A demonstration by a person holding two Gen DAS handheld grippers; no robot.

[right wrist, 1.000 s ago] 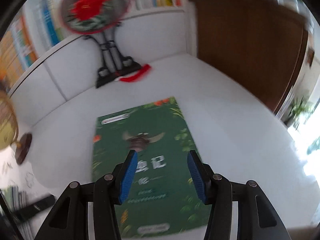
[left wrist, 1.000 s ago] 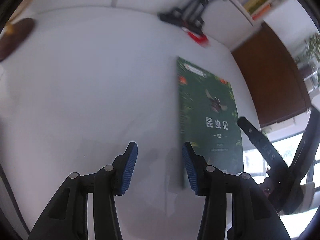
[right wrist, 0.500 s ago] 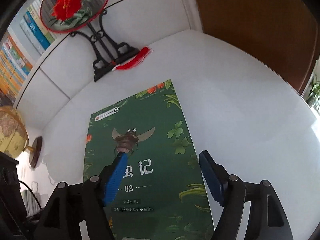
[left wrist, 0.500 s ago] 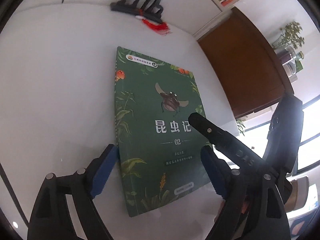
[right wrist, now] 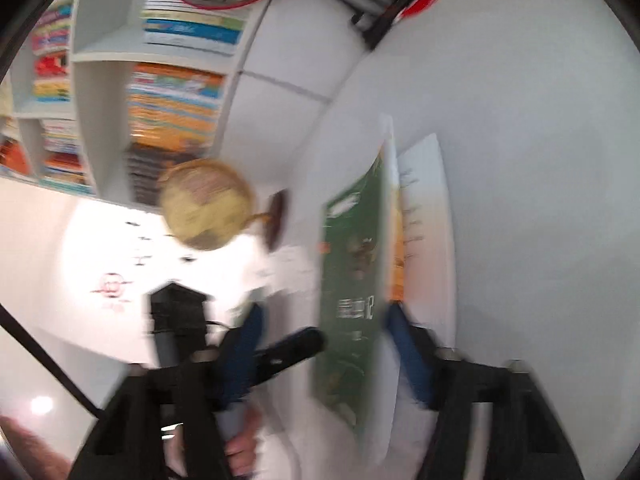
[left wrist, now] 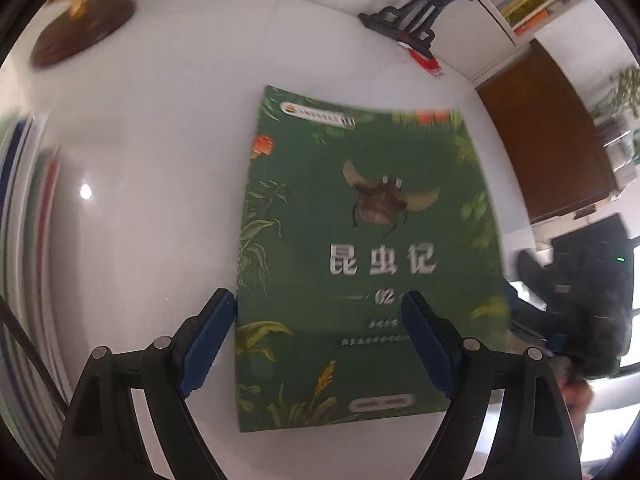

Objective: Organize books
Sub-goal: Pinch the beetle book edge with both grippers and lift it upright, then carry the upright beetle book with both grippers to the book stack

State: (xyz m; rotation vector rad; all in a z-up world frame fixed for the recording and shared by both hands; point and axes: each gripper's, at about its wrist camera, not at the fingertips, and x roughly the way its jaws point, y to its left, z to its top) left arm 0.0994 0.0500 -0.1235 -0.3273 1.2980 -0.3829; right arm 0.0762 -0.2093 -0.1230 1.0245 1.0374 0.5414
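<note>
From my left wrist camera, a dark wooden globe base (left wrist: 82,28) stands at the far left of the white counter (left wrist: 160,160). My left tongs (left wrist: 318,340) hang spread wide above the counter, clamped on nothing; the left pad sits just off the book's spine edge and the right pad is over the cover. The green book (left wrist: 360,256) lies flat, front cover up, its long axis running away from me and its title reading upright: "昆虫记", with "02" beneath and a winged beetle pictured above. The smaller lines of print are too blurred to read. A black ornament stand (left wrist: 416,20) with a red tassel stands beyond the book, and a brown cabinet (left wrist: 548,144) is at the right.

On the right wrist camera, rolled and blurred, white bookshelves (right wrist: 100,76) packed with colourful books fill the left, with a globe (right wrist: 206,204) in front. My right tongs (right wrist: 320,348) are closing with the book's lifted green cover (right wrist: 352,280) between the pads, white pages showing beside it; I cannot tell whether the pads touch it yet.
</note>
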